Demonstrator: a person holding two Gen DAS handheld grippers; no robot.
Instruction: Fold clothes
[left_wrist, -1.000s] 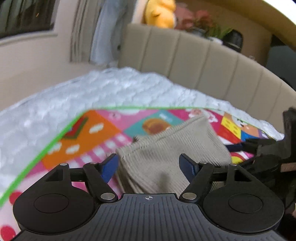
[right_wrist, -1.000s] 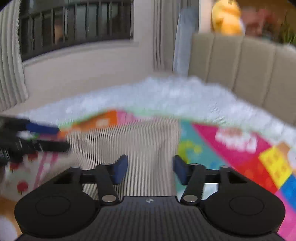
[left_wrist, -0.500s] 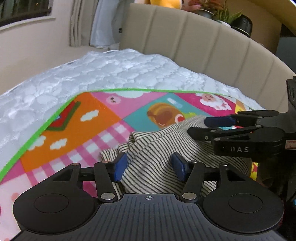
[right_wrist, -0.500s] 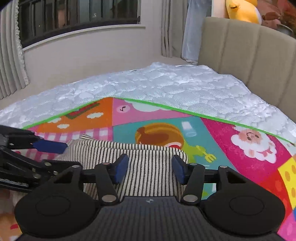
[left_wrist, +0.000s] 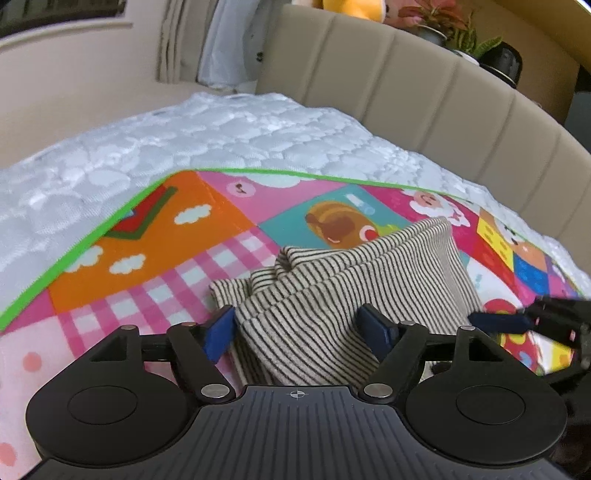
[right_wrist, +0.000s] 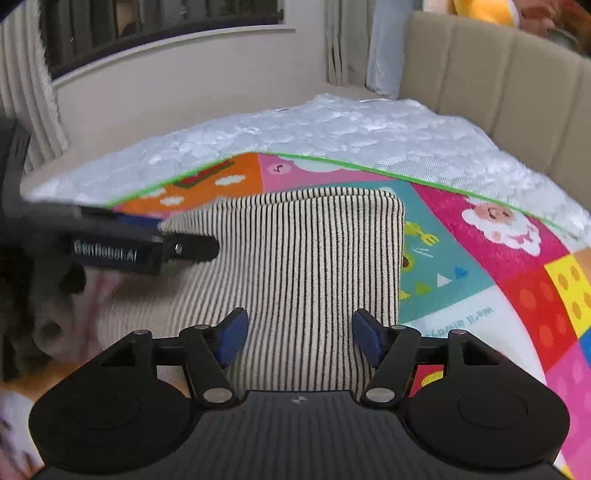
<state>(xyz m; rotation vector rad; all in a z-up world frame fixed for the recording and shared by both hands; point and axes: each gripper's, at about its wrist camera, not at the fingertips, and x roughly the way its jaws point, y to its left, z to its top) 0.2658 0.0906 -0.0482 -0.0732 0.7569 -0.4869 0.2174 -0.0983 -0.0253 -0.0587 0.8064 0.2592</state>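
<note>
Striped shirt (right_wrist: 306, 258) lies folded into a thick block on the play mat (left_wrist: 155, 258); we hold the left hand-held gripper (left_wrist: 301, 328) and the right hand-held gripper (right_wrist: 299, 336) spread above it, little left bar tidying.

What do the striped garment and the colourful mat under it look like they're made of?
Striped garment: soft ribbed knit, matte, probably cotton or a blend; it holds thick rounded folds. Mat: smooth printed sheet, faintly glossy, lying flat with a crisp green edge, perhaps foam or vinyl.

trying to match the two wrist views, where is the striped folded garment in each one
Left wrist: striped garment sits centre to lower right, running down between the open fingers.
Right wrist: striped garment fills the centre, its folded edge at the top.
Shared landmark: the green border of the play mat.
</note>
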